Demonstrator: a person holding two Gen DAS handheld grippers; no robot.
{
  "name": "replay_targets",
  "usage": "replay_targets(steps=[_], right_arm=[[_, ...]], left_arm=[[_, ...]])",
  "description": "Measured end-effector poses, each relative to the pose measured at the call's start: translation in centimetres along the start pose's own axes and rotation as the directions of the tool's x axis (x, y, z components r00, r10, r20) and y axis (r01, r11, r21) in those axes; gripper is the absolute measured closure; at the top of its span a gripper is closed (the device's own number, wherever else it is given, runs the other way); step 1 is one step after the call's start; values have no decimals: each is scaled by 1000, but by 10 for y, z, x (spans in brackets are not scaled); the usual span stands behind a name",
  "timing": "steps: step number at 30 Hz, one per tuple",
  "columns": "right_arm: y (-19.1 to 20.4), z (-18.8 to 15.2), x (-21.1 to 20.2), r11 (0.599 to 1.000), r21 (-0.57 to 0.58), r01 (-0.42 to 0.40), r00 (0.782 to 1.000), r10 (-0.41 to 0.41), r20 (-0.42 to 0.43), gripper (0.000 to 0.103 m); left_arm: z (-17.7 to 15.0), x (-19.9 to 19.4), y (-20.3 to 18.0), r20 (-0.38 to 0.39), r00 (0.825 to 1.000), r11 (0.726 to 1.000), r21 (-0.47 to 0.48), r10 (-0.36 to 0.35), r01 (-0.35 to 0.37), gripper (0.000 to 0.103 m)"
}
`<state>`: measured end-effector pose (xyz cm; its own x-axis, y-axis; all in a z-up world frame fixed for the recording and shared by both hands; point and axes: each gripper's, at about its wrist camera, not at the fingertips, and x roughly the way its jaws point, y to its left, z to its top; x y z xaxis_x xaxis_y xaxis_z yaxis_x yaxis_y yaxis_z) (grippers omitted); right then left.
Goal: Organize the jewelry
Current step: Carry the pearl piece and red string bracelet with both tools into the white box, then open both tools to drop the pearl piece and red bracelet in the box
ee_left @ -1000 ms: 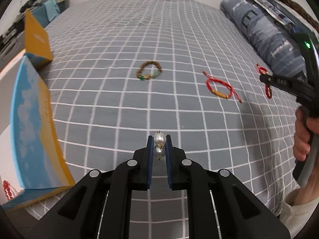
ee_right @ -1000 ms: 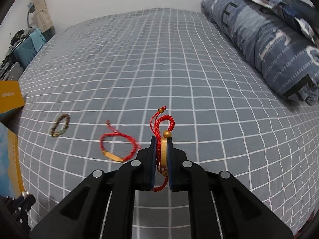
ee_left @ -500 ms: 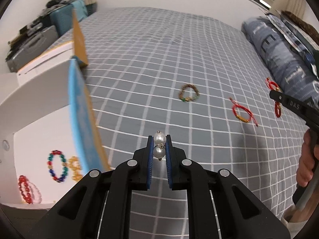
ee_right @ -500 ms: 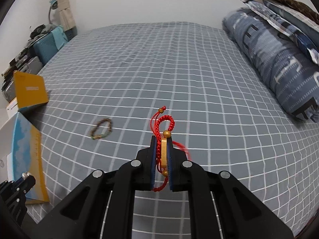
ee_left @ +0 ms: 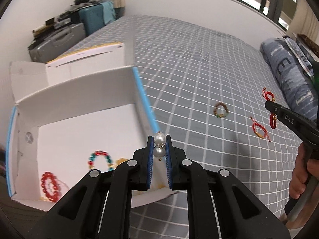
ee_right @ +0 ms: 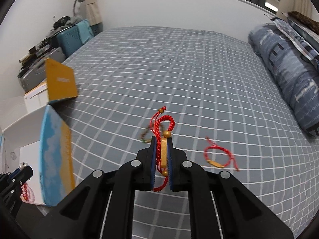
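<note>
- The left gripper (ee_left: 159,151) is clamped on a pearl earring (ee_left: 159,145): two white pearls stacked one above the other between the blue pads, the upper pearl standing partly above the fingertips.
- It hangs over the near right wall of an open white box (ee_left: 79,91), which sits at the left edge of the bed.
- On the box floor lie a red bead bracelet (ee_left: 49,186) near the front left corner, a red-and-teal bead bracelet (ee_left: 100,159) beside it, and a yellow piece partly hidden behind the left gripper's finger.
- The box has a blue-and-yellow outer wall (ee_right: 56,157); its yellow-faced flap (ee_right: 59,81) stands up at the far end.
- The right gripper (ee_right: 161,153) is closed on a red braided cord bracelet (ee_right: 163,123) with a gold plate and gold beads; the looped cord rises above the pads and a tail hangs below them.
- A hand (ee_left: 303,173) grasps the right gripper's handle at the right edge of the left wrist view.
- On the grey checked bedsheet (ee_left: 189,63), a brown bead bracelet (ee_left: 221,110) lies near the middle, and a red cord bracelet with gold bar (ee_left: 259,130) lies to its right, apart from it.
- A rolled blue patterned duvet (ee_right: 289,69) runs along the bed's right edge.
- Suitcases (ee_left: 59,39) stand beyond the left edge.
</note>
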<state>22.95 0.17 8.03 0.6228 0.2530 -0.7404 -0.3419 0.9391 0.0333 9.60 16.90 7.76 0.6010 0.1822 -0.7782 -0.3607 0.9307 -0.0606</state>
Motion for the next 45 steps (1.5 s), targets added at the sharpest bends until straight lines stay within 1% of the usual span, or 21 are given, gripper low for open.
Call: replay_targets(steps=[10, 17, 22, 27, 32, 37, 40, 45], right_arm=[[92, 4, -3, 990, -109, -87, 996, 87, -2, 94], [160, -3, -4, 968, -187, -167, 986, 165, -26, 95], [203, -13, -1, 950, -244, -197, 980, 191, -46, 95], [241, -24, 5, 930, -300, -213, 977, 202, -67, 95], [268, -30, 19, 919, -320, -230, 972, 205, -110, 95], [284, -39, 37, 914, -335, -227, 970, 180, -163, 95], [287, -43, 44, 913, -340, -225, 966, 165, -198, 95], [291, -47, 54, 911, -343, -229, 957, 145, -252, 95]], left_arm=[[1, -10, 67, 1, 997, 994, -72, 77, -77, 92], [-1, -6, 124, -23, 990, 981, -134, 137, -139, 92], [-4, -7, 163, -32, 986, 968, -183, 166, -169, 92], [-8, -2, 191, -55, 981, 958, -212, 185, -192, 92], [-14, 2, 209, -75, 978, 951, -228, 195, -207, 92], [-17, 15, 219, -107, 974, 948, -229, 200, -220, 92], [-18, 24, 224, -134, 971, 947, -230, 200, -226, 92], [-21, 34, 228, -172, 969, 948, -235, 177, -215, 92]])
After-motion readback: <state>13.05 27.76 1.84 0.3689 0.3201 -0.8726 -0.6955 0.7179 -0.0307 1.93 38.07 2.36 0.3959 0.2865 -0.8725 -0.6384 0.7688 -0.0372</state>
